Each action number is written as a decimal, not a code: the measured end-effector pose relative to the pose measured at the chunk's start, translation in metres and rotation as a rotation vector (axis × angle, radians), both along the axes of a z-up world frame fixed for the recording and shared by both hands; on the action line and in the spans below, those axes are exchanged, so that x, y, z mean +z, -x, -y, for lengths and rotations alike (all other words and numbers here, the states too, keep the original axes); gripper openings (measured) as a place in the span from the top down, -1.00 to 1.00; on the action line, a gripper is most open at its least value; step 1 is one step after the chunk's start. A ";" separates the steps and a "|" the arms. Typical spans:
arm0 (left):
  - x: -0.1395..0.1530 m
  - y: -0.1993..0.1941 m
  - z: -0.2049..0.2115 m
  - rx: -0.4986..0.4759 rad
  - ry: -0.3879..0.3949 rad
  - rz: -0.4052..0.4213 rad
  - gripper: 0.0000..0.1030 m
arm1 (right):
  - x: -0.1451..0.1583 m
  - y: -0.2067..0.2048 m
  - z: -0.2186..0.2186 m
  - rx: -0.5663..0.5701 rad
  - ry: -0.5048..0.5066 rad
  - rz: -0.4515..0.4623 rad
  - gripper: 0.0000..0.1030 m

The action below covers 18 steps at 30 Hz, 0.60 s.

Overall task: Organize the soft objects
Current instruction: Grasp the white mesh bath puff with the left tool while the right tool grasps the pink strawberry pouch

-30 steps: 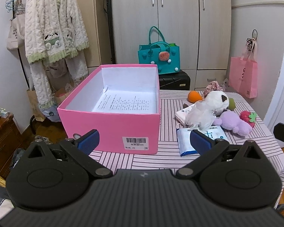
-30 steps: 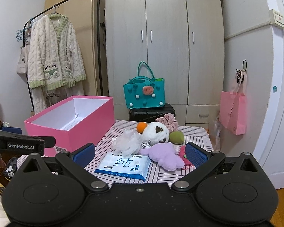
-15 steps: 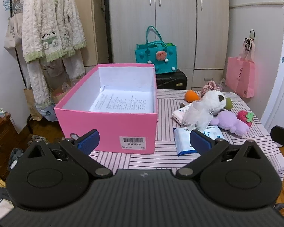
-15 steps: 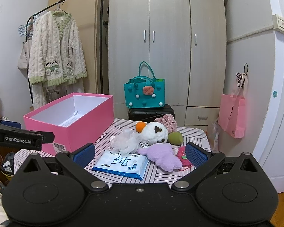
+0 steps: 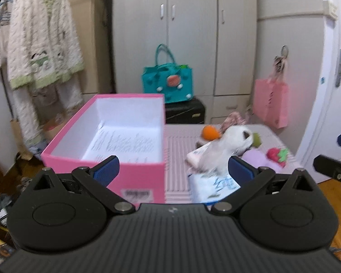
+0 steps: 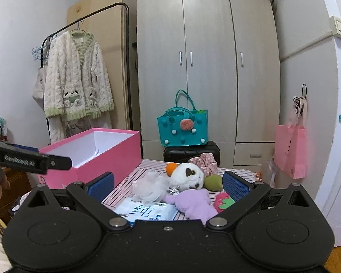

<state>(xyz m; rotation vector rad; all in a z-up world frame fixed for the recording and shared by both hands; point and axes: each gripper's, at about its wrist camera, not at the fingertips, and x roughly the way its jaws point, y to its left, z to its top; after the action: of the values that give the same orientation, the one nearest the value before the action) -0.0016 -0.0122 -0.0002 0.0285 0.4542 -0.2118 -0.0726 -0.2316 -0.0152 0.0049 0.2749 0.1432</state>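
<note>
An open pink box (image 5: pixel 116 136) (image 6: pixel 106 150) with a printed paper sheet inside stands on the left of the striped table (image 5: pixel 177 143). To its right lies a pile of soft things: a white panda plush (image 6: pixel 188 175), a purple plush (image 6: pixel 195 202), a strawberry toy (image 6: pixel 222 201), an orange ball (image 5: pixel 209 132), a green ball (image 6: pixel 212 182), a pink scrunchie (image 6: pixel 204 160), a white mesh puff (image 6: pixel 150 185) and a wipes pack (image 6: pixel 145 212). My left gripper (image 5: pixel 172 170) hangs open before the box. My right gripper (image 6: pixel 168 183) hangs open before the pile. Neither holds anything.
A teal tote (image 6: pixel 181 129) sits on a black suitcase (image 6: pixel 191 152) behind the table, before a wardrobe (image 6: pixel 206 68). A pink bag (image 6: pixel 289 150) hangs on the right wall. A fleece robe (image 6: pixel 77 84) hangs on a rack at left.
Both grippers have drawn back and risen a little, so the table looks lower and farther. The left wrist view has swung and is blurred. Nothing on the table has moved.
</note>
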 end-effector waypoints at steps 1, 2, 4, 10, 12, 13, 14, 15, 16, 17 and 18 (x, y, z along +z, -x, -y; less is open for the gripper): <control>0.002 -0.002 0.003 -0.010 -0.001 0.005 -1.00 | 0.000 -0.002 0.004 -0.003 0.002 -0.001 -0.99; 0.003 -0.006 0.007 -0.018 -0.004 0.005 -1.00 | 0.000 -0.005 0.008 -0.009 0.008 -0.006 -0.99; 0.005 -0.014 0.014 -0.041 -0.004 -0.006 -1.00 | -0.002 -0.014 0.017 -0.026 0.014 -0.026 -0.99; -0.001 -0.040 0.050 -0.152 -0.018 -0.004 -0.98 | -0.021 -0.054 0.065 -0.081 -0.102 -0.151 -0.93; -0.006 -0.049 0.064 -0.182 -0.051 -0.004 -0.97 | -0.029 -0.067 0.076 -0.101 -0.112 -0.184 -0.83; -0.008 -0.055 0.071 -0.200 -0.058 -0.014 -0.97 | -0.033 -0.073 0.081 -0.113 -0.113 -0.198 -0.81; -0.011 -0.061 0.076 -0.220 -0.059 -0.026 -0.96 | -0.037 -0.079 0.084 -0.123 -0.117 -0.210 -0.80; -0.013 -0.067 0.080 -0.238 -0.061 -0.036 -0.95 | -0.041 -0.084 0.088 -0.129 -0.120 -0.220 -0.75; -0.016 -0.073 0.085 -0.252 -0.063 -0.046 -0.95 | -0.044 -0.089 0.091 -0.132 -0.121 -0.228 -0.73; -0.019 -0.080 0.089 -0.263 -0.068 -0.060 -0.95 | -0.048 -0.093 0.094 -0.134 -0.120 -0.234 -0.73; -0.022 -0.085 0.092 -0.270 -0.071 -0.068 -0.92 | -0.051 -0.098 0.096 -0.139 -0.118 -0.238 -0.72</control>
<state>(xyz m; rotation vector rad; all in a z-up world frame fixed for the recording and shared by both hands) 0.0834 -0.1042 -0.0220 0.1535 0.5254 -0.4632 0.0257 -0.3281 -0.0661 0.1584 0.5020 0.0195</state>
